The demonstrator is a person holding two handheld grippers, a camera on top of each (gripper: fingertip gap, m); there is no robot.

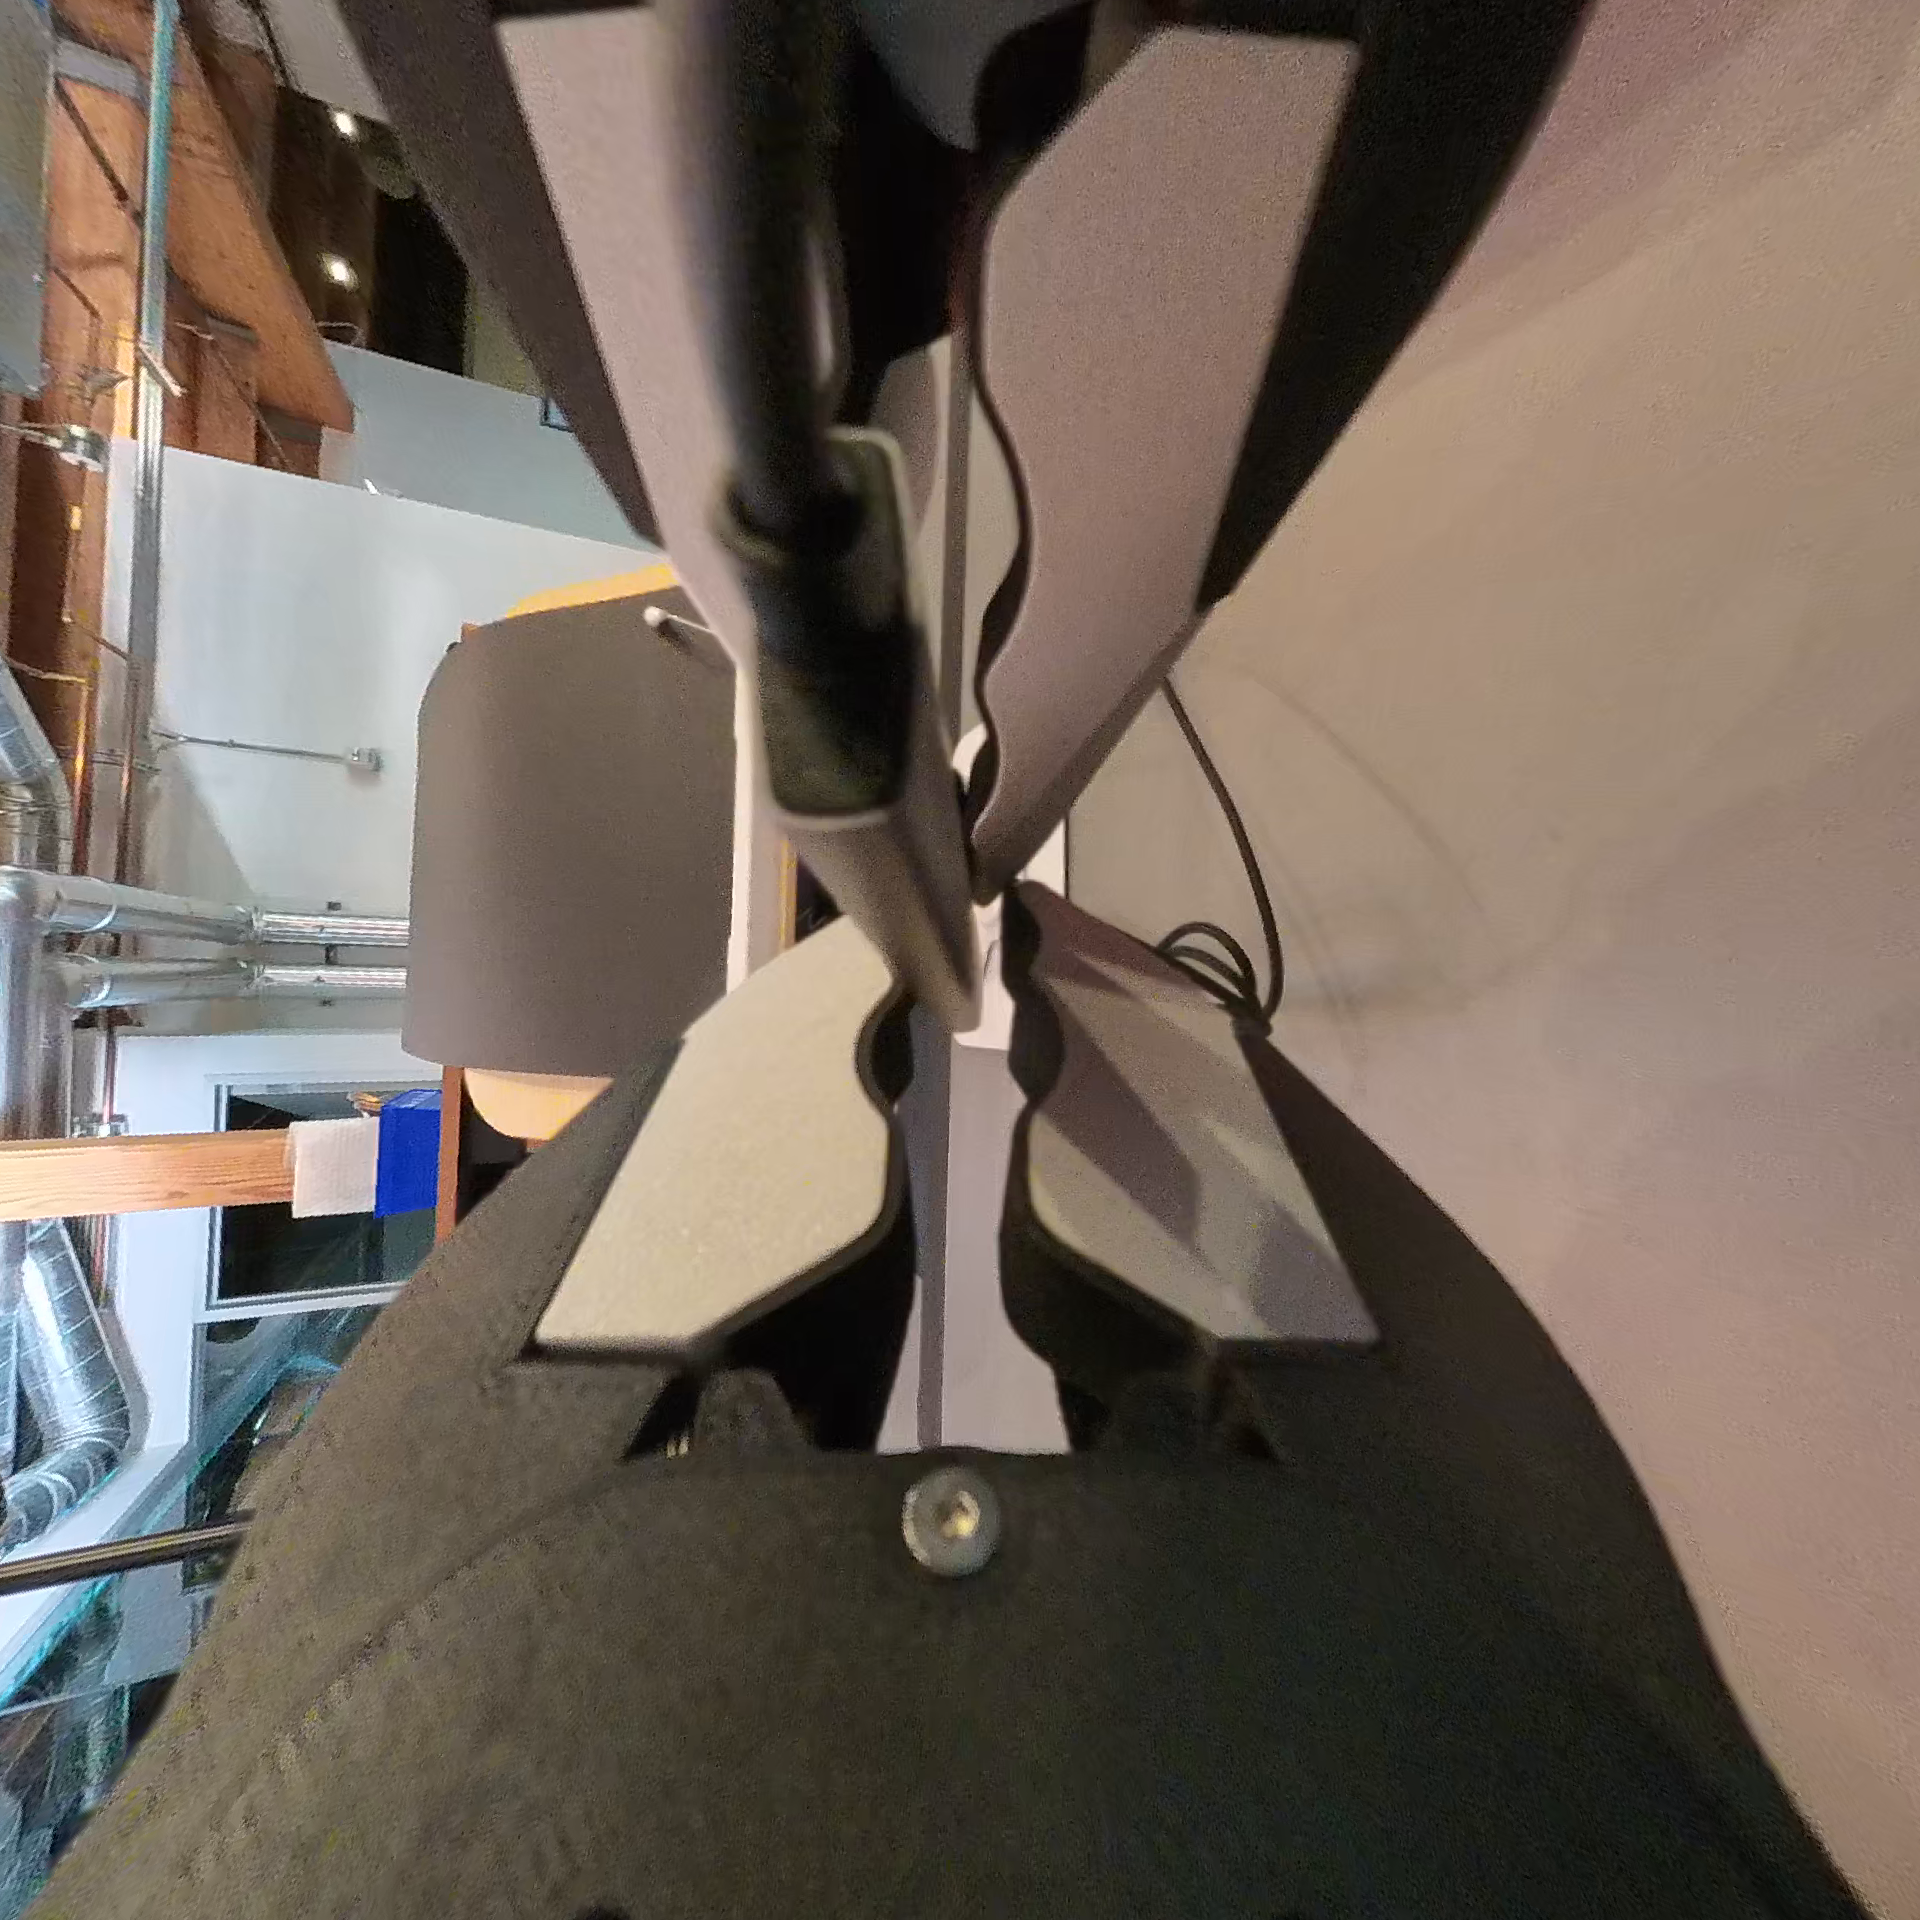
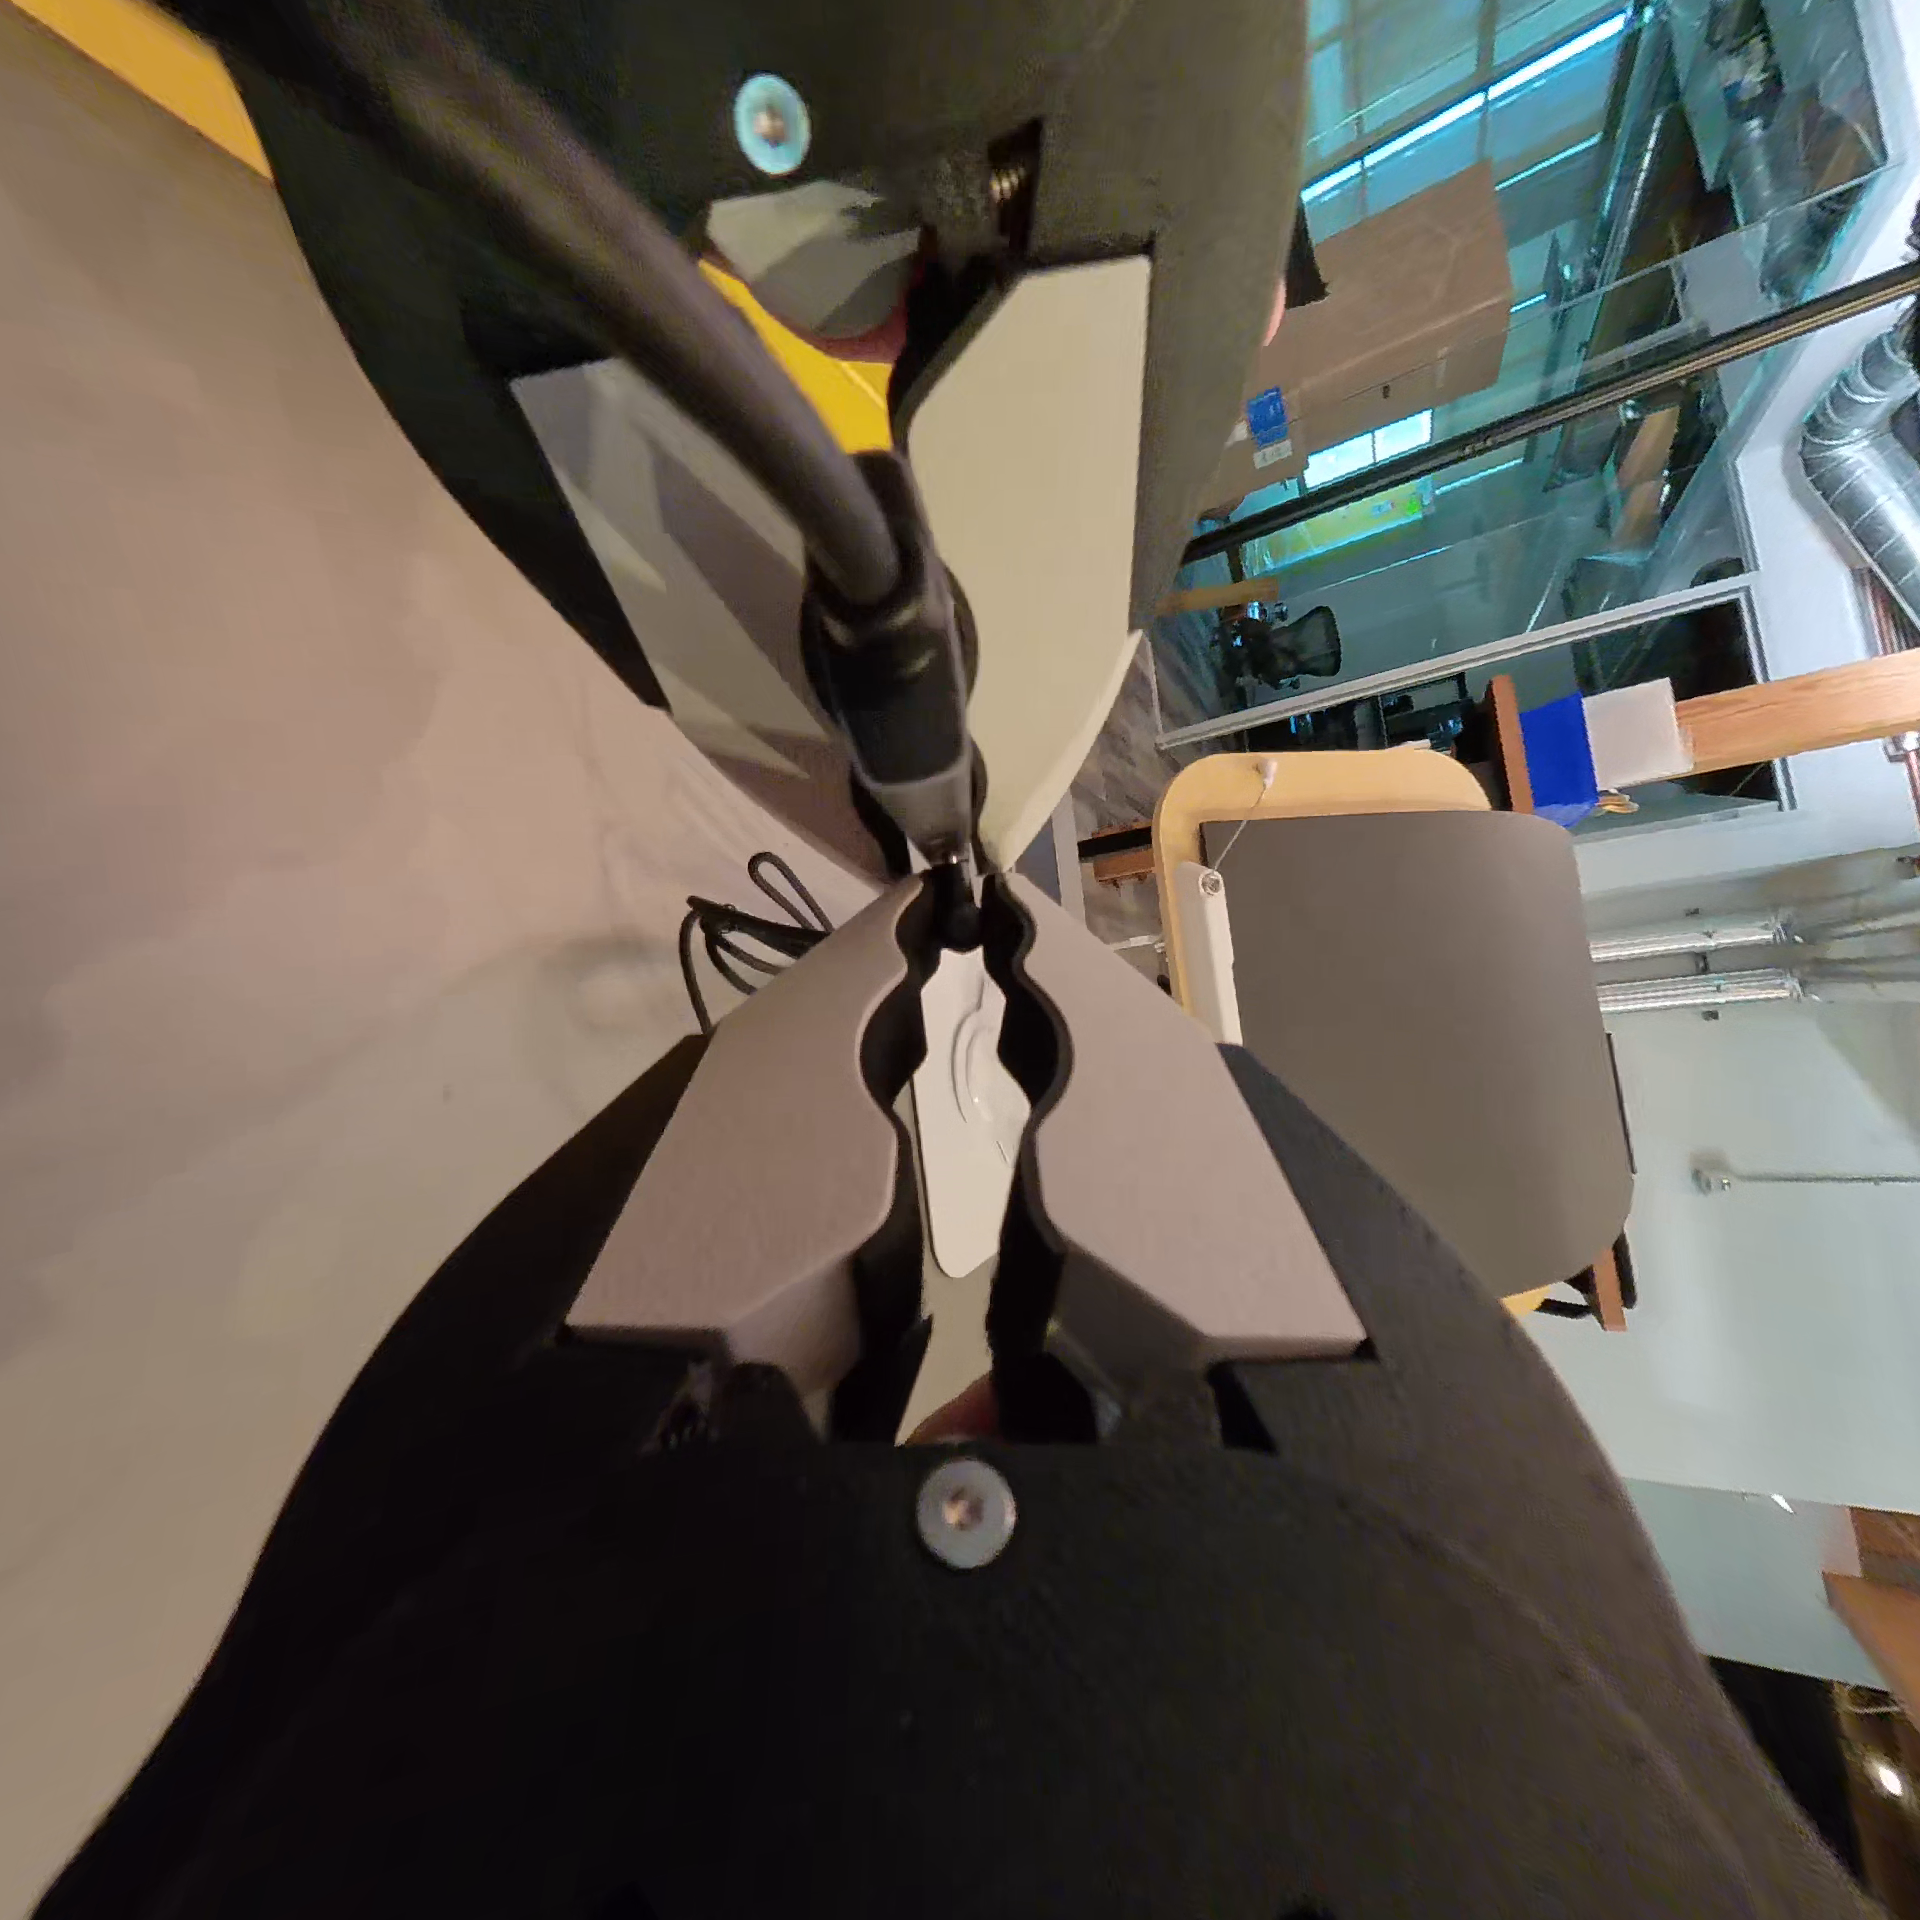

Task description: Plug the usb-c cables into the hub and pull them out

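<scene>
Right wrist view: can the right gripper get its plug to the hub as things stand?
Probably yes: the right gripper, shut on the plug, faces the hub end on, with nothing between them.

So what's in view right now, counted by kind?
Grippers: 2, the left gripper and the right gripper
Hub on a thick black lead: 1
Thin black cable: 1
White flat pad: 1
Total: 5
</scene>
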